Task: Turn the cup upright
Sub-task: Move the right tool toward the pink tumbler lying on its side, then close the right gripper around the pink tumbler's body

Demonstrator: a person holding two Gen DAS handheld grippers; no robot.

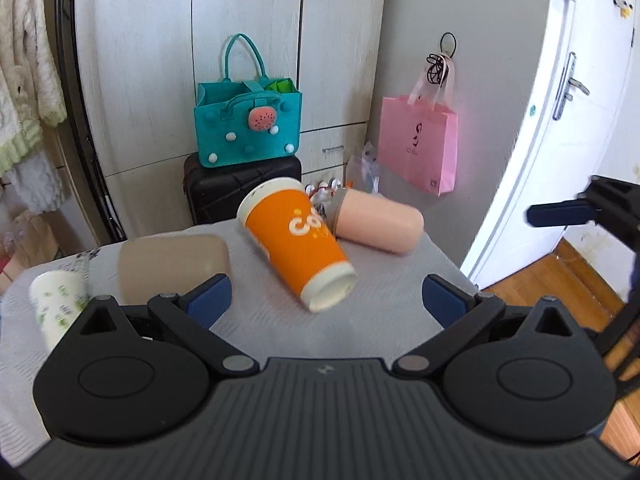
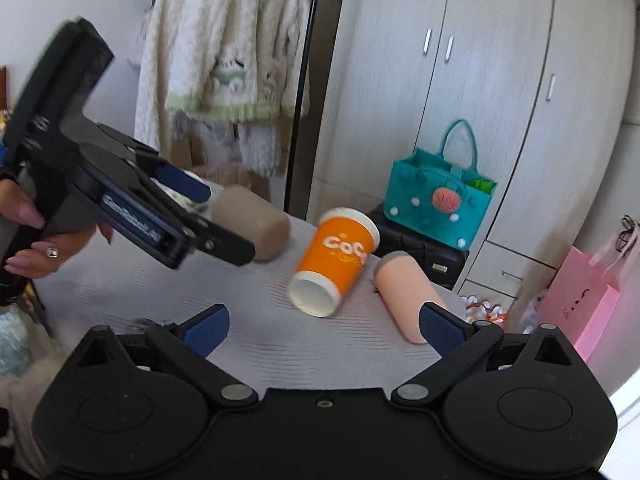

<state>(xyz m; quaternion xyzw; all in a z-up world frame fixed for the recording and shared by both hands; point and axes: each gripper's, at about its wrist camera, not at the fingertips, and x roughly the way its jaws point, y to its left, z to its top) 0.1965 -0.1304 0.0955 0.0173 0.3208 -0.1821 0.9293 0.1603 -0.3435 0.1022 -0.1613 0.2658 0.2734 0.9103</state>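
The orange paper cup (image 1: 298, 242) lies on its side in the middle of the table (image 1: 380, 320), with its white bottom turned toward the cameras and its mouth pointing away, touching or nearly touching the pink cup (image 1: 380, 224) that lies behind it. A beige cup (image 1: 172, 264) lies on its side to the left, and a white cup with green print (image 1: 56, 304) stands near the table's left edge. The left tool (image 1: 326, 300) is wide open and holds nothing; its two blue pads stand on either side of the orange cup's bottom end, a little short of it, which I judge to be the line-up for a grasp on the body. The right tool (image 2: 324, 326) is also wide open and empty, low over the table, with its right pad in front of the pink cup. Because the paper wall is thin and round, the cup may roll or dent if it is pressed hard.
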